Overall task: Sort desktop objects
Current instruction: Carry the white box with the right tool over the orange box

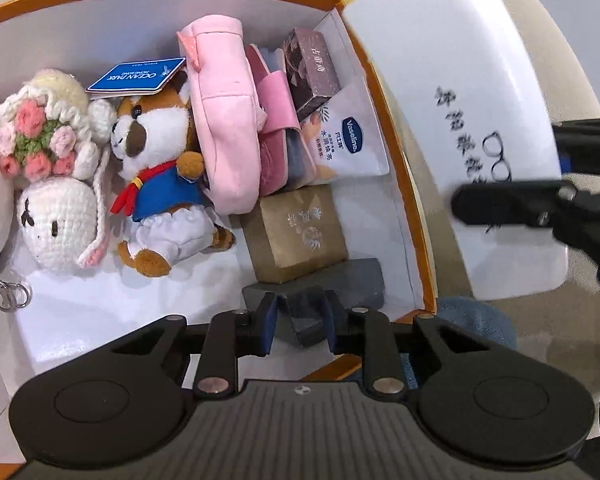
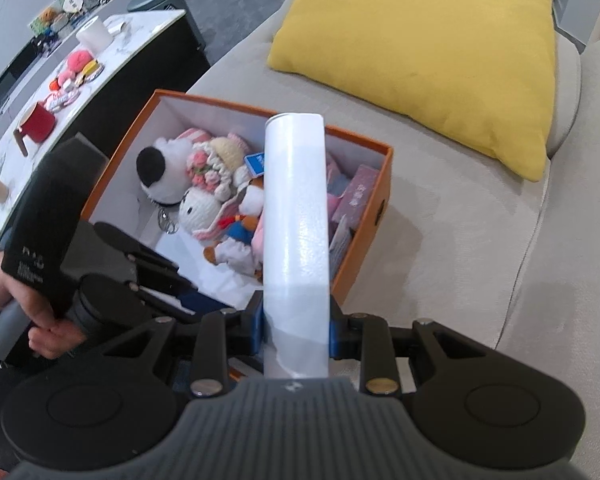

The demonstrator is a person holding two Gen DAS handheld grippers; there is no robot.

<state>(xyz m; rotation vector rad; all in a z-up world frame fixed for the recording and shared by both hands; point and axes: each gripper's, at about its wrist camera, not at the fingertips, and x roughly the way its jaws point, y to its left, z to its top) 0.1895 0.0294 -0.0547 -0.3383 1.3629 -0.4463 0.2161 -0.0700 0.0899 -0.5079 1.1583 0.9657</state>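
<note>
Above one orange box [image 2: 364, 216], right gripper [image 2: 296, 320] fingers clamp one white case [image 2: 296, 208]; left gripper [image 1: 300, 320] fingers grip one dark block [image 1: 356, 280].

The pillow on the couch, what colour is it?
The pillow is yellow, seen best from the right wrist camera.

A beige sofa [image 2: 460, 240] carries an orange box [image 2: 364, 236] and, well apart behind it, a yellow cushion [image 2: 420, 48].
</note>
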